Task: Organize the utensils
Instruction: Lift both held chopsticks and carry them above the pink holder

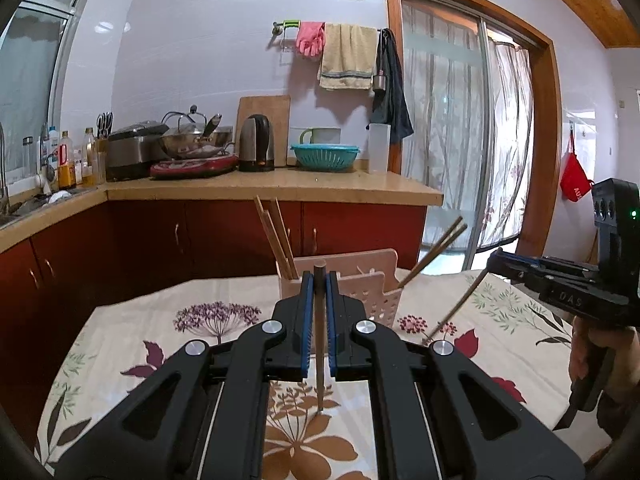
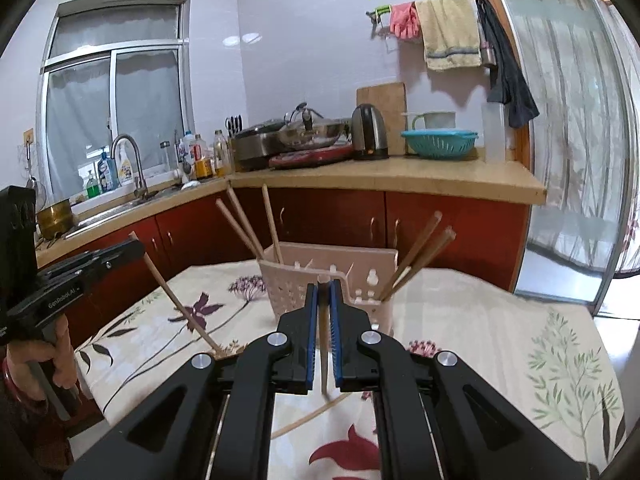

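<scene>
Left hand-held gripper clamps one chopstick upright; right hand-held gripper clamps one chopstick too. Pink holder on desk just ahead: three chopsticks left compartment, two chopsticks right. One loose chopstick lies under right hand-held gripper.

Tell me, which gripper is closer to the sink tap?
Left. The left gripper is on the tap's side of the table; the right gripper is farther over, toward the glass door.
</scene>
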`<state>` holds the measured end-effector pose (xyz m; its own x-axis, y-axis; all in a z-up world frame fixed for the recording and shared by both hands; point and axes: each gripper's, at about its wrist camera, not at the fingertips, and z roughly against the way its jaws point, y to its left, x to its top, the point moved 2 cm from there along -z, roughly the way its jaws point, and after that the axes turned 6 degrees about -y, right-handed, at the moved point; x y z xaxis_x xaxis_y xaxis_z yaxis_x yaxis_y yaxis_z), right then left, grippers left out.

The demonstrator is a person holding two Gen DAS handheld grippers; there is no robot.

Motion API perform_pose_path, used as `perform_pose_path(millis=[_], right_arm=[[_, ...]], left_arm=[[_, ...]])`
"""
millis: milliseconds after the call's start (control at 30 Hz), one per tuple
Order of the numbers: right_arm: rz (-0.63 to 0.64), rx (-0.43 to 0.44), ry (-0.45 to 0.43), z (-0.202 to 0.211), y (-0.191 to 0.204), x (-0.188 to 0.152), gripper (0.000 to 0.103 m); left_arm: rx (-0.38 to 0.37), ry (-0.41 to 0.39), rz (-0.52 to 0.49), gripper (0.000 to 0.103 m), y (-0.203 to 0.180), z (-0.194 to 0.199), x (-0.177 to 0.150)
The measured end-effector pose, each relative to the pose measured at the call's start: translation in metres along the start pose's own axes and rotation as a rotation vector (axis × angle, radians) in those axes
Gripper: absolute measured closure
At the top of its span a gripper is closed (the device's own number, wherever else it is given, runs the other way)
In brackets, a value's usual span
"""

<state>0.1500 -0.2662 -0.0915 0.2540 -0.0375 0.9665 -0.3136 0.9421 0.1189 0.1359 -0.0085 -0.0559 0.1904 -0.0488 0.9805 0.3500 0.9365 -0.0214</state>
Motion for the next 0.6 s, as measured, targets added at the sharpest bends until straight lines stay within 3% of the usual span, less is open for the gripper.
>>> perform_pose_path(millis=[300,600], right_arm=[[0.005,0.006,-0.062,-0.001,-0.003,0.030,0.096],[0.037,0.026,-0.179,-0.005,-0.004,0.081,0.096]], left_arm=[[-0.035,-0.035,-0.002,0.096,-0.004,-0.008,0.029],[-0.068,-0.144,-0.041,0.096,-0.012,-0.019,0.088]])
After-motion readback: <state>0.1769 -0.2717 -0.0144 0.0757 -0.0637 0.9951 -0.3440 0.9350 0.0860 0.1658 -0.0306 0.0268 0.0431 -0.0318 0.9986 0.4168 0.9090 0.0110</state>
